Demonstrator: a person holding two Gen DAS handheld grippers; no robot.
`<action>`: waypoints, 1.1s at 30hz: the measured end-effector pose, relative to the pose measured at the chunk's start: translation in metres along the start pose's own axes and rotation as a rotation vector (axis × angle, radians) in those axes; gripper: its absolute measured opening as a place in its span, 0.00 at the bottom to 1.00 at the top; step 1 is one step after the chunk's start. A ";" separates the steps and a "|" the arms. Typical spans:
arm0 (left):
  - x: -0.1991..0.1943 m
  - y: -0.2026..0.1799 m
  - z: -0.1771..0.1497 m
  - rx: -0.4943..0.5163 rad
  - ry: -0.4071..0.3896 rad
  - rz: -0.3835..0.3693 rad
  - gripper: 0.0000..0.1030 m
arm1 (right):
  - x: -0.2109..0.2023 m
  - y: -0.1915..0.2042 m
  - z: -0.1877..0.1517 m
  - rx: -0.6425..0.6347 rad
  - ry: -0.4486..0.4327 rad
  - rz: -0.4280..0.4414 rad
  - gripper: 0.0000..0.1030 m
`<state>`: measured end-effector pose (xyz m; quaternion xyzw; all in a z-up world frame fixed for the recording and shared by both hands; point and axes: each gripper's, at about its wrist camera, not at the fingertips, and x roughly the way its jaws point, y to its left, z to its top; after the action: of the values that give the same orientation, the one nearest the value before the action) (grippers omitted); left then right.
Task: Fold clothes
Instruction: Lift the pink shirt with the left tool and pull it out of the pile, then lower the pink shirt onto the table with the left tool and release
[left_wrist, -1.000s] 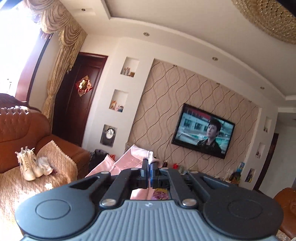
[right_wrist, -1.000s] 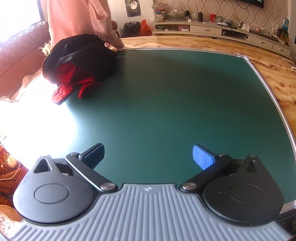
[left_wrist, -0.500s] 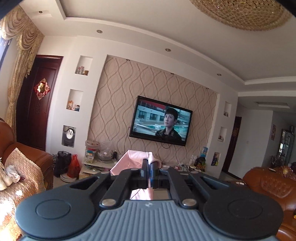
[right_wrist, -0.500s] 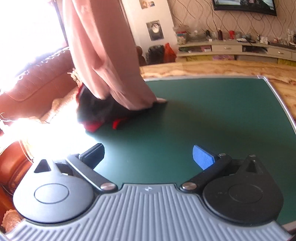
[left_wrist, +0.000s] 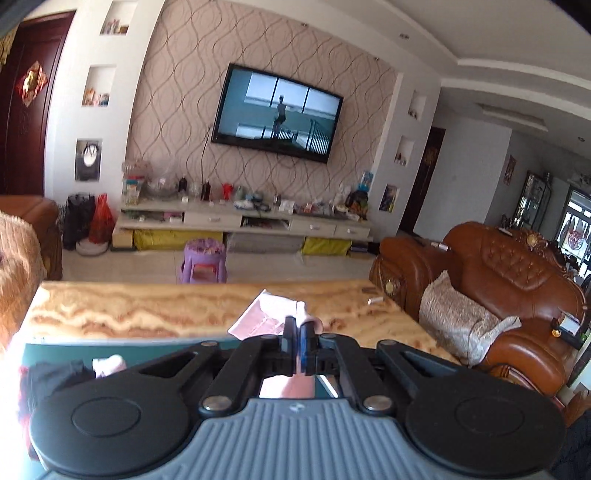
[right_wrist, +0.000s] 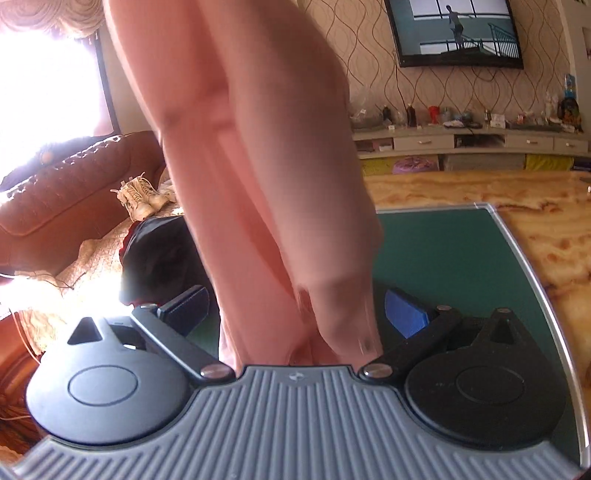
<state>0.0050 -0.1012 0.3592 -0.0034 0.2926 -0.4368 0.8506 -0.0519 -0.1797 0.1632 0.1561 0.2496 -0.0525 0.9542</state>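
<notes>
Left wrist view: the left tongs (left_wrist: 298, 341) are clenched on a fold of the pink garment (left_wrist: 264, 314), whose edge pokes out past the tips over the marbled bench (left_wrist: 129, 310). More pink shows beneath the linkage, so the cloth hangs down from the pinch. At lower left a dark garment (left_wrist: 55, 373) lies on the green mat (left_wrist: 110, 349). The camera looks level across the room at the TV (left_wrist: 277, 112), which suggests the tongs are held up above the bench.

Right wrist view: the pink garment (right_wrist: 266, 166) hangs as a long, bunched column from above the frame, its lower end dropping between the fingers of the right tongs (right_wrist: 295, 310), which are released and spread wide, gripping nothing. Behind it the dark garment (right_wrist: 159, 254) sits at the left edge of the green mat (right_wrist: 461, 258).

The step in hand looks like lifting the garment out to spread it before folding. Next, the right tongs need to close on a lower hem or corner, then both should draw apart and lay the cloth flat on the mat. Whether the cloth sits deep enough between the fingers for a sure pinch cannot be told.
</notes>
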 end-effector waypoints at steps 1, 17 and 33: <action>0.008 0.008 -0.017 -0.019 0.043 -0.008 0.01 | 0.002 -0.003 -0.001 0.003 0.011 0.011 1.00; 0.152 0.130 -0.199 -0.181 0.304 0.377 0.07 | 0.032 -0.031 -0.045 0.089 0.258 -0.206 1.00; 0.142 0.147 -0.224 -0.371 0.351 0.453 0.85 | 0.085 -0.018 -0.062 0.110 0.356 -0.262 1.00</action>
<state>0.0653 -0.0599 0.0644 -0.0176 0.5024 -0.1702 0.8475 -0.0094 -0.1785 0.0654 0.1809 0.4289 -0.1610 0.8703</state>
